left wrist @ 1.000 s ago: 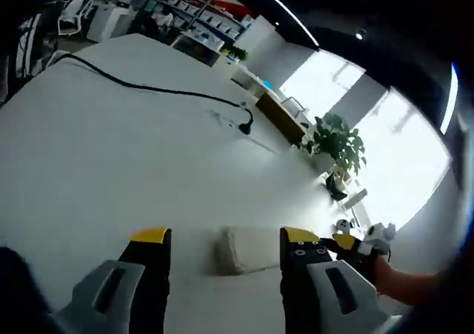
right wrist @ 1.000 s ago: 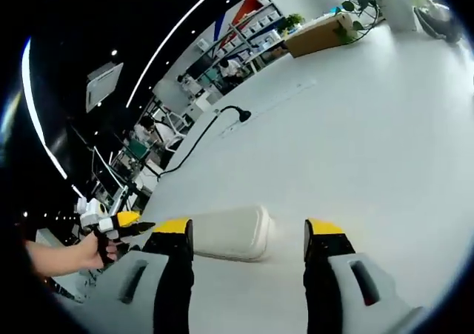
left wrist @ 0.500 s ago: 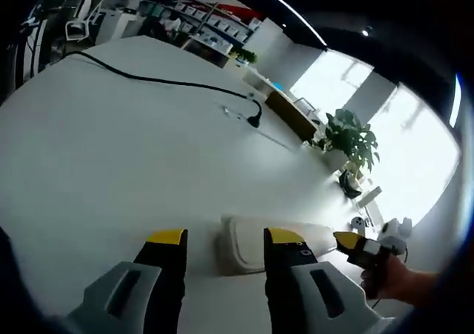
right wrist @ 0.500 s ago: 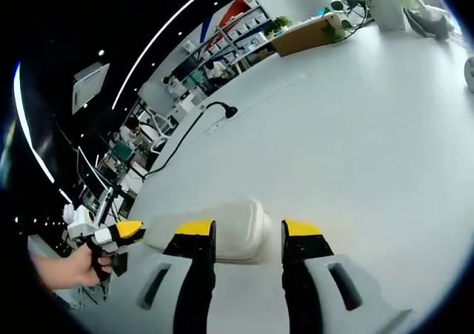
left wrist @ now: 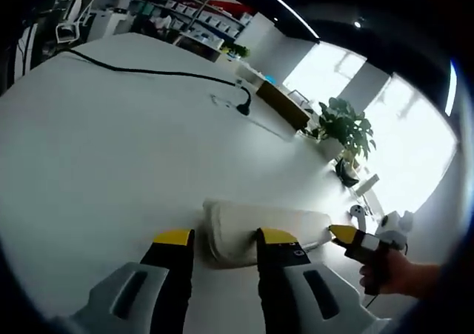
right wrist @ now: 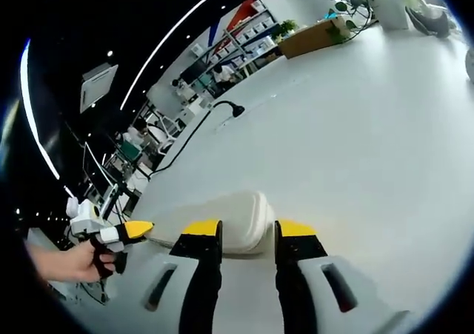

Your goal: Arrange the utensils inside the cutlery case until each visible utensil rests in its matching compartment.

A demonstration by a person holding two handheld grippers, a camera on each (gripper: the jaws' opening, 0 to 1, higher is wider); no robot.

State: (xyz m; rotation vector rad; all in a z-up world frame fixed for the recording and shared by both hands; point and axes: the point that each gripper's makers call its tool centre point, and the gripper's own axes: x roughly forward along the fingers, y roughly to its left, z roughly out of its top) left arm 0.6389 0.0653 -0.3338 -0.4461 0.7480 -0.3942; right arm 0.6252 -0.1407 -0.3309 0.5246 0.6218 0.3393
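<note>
A closed cream cutlery case (left wrist: 252, 226) lies on the white table (left wrist: 111, 149). In the left gripper view, my left gripper (left wrist: 224, 239) has its jaws drawn in against the sides of the case's near end. From the right, the right gripper's yellow fingertip (left wrist: 342, 235) meets the far end, held by a hand (left wrist: 400, 278). In the right gripper view, my right gripper (right wrist: 248, 229) clasps the case (right wrist: 235, 214) at its rounded end. The left gripper's yellow fingertip (right wrist: 137, 229) touches the other end. No utensils are visible; the lid hides the inside.
A black power cable with a plug (left wrist: 244, 110) runs across the far table. A potted plant (left wrist: 342, 130) and a wooden box (left wrist: 285, 108) stand at the far edge. Shelves and chairs fill the room behind (right wrist: 222, 60).
Both pairs of jaws have narrowed from wide open to the width of the case. Each gripper has moved in onto its own end of the case.
</note>
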